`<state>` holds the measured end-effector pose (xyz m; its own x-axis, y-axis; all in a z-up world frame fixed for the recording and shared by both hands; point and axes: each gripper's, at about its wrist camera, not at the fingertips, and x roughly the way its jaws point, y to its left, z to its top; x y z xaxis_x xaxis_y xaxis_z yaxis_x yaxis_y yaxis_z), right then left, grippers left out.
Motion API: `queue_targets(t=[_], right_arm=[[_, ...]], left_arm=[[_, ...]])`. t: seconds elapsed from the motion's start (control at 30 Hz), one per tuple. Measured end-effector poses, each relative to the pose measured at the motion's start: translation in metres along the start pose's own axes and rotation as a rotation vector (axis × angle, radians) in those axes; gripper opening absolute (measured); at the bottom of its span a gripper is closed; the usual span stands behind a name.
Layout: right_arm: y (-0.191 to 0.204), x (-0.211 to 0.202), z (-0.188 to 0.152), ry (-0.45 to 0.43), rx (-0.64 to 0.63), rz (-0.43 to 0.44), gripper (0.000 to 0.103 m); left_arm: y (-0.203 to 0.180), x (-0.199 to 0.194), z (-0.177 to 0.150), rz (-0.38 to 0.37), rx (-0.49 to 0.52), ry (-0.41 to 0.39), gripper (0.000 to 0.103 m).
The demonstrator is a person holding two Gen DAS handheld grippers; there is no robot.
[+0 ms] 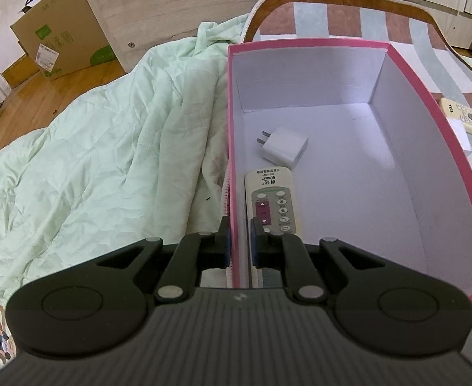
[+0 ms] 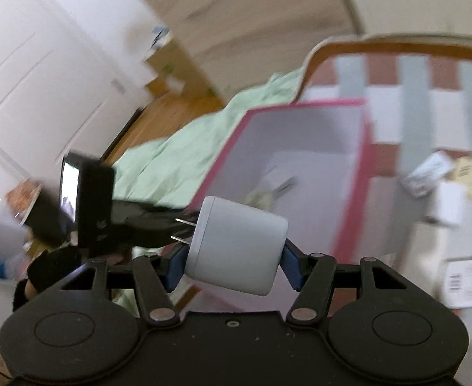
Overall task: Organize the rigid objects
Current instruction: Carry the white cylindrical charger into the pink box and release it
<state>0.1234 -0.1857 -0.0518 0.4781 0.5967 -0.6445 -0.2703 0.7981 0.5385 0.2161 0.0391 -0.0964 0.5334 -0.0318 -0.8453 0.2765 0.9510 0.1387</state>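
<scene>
A pink box (image 1: 441, 135) with a white inside stands on the bed. In it lie a white plug adapter (image 1: 285, 144) and a white remote (image 1: 273, 202). My left gripper (image 1: 239, 244) is shut on the box's left wall (image 1: 231, 160), one finger outside and one inside. My right gripper (image 2: 234, 265) is shut on a grey-white charger (image 2: 236, 247) with its prongs pointing left, held in the air near the pink box (image 2: 351, 193). The right wrist view is blurred.
A green quilt (image 1: 107, 148) lies left of the box. Two TCL remotes (image 1: 467, 115) lie right of it on a striped mat (image 1: 348, 19). A cardboard carton (image 1: 59, 38) stands on the wooden floor. Papers and small boxes (image 2: 441, 177) lie right of the box.
</scene>
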Motion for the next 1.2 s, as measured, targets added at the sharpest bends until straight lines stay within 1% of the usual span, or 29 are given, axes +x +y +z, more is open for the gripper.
queue_targets(t=[0.03,0.07,0.13,0.17,0.2,0.23,0.27,0.33,0.37,0.47,0.57,0.67,0.87,0.93,1.1,1.13,1.17,1.2], right_arm=[[0.001,0.011,0.003,0.022,-0.016,0.002,0.066],[0.004,0.023,0.005,0.039,-0.054,-0.026,0.066],[0.014,0.045,0.006,0.071,-0.182,-0.122,0.066],[0.02,0.059,0.004,0.095,-0.253,-0.184,0.066],[0.024,0.072,0.001,0.126,-0.299,-0.224,0.066],[0.024,0.08,0.0,0.15,-0.317,-0.227,0.066],[0.023,0.089,-0.001,0.178,-0.312,-0.207,0.066],[0.019,0.103,0.0,0.228,-0.263,-0.165,0.066],[0.016,0.111,0.002,0.246,-0.236,-0.164,0.066],[0.009,0.132,0.008,0.296,-0.189,-0.176,0.066],[-0.005,0.148,0.014,0.375,-0.098,-0.187,0.066],[-0.011,0.162,0.002,0.428,-0.056,-0.232,0.066],[-0.013,0.172,0.007,0.468,0.021,-0.276,0.067],[-0.017,0.173,0.006,0.496,0.056,-0.266,0.068],[-0.018,0.17,0.003,0.484,0.099,-0.242,0.07],[-0.018,0.169,0.003,0.478,0.104,-0.237,0.07],[-0.018,0.168,0.002,0.469,0.107,-0.236,0.063],[-0.019,0.168,0.002,0.469,0.113,-0.235,0.063]], left_arm=[[0.001,0.0,0.0,-0.002,-0.001,-0.001,0.011],[0.002,-0.001,0.0,-0.004,-0.002,-0.002,0.011],[0.003,-0.002,0.0,-0.011,-0.005,-0.004,0.011],[0.004,-0.002,0.0,-0.014,-0.006,-0.004,0.011],[0.004,-0.003,0.0,-0.018,-0.009,-0.004,0.011],[0.005,-0.003,0.0,-0.024,-0.013,-0.004,0.011],[0.006,-0.003,0.0,-0.028,-0.016,-0.004,0.011],[0.007,-0.002,0.0,-0.034,-0.02,-0.003,0.011],[0.007,-0.002,0.0,-0.037,-0.022,-0.004,0.011],[0.006,-0.003,-0.001,-0.034,-0.035,-0.006,0.011],[0.001,-0.004,-0.002,-0.017,-0.01,-0.014,0.011],[0.006,-0.004,-0.001,-0.047,-0.026,-0.008,0.011],[0.011,-0.003,-0.001,-0.066,-0.039,-0.005,0.011],[0.011,-0.003,-0.001,-0.072,-0.04,-0.005,0.011],[0.011,-0.003,-0.001,-0.073,-0.04,-0.004,0.011],[0.011,-0.003,-0.001,-0.072,-0.038,-0.004,0.011],[0.011,-0.003,-0.001,-0.071,-0.036,-0.005,0.011],[0.011,-0.003,-0.001,-0.07,-0.035,-0.005,0.011]])
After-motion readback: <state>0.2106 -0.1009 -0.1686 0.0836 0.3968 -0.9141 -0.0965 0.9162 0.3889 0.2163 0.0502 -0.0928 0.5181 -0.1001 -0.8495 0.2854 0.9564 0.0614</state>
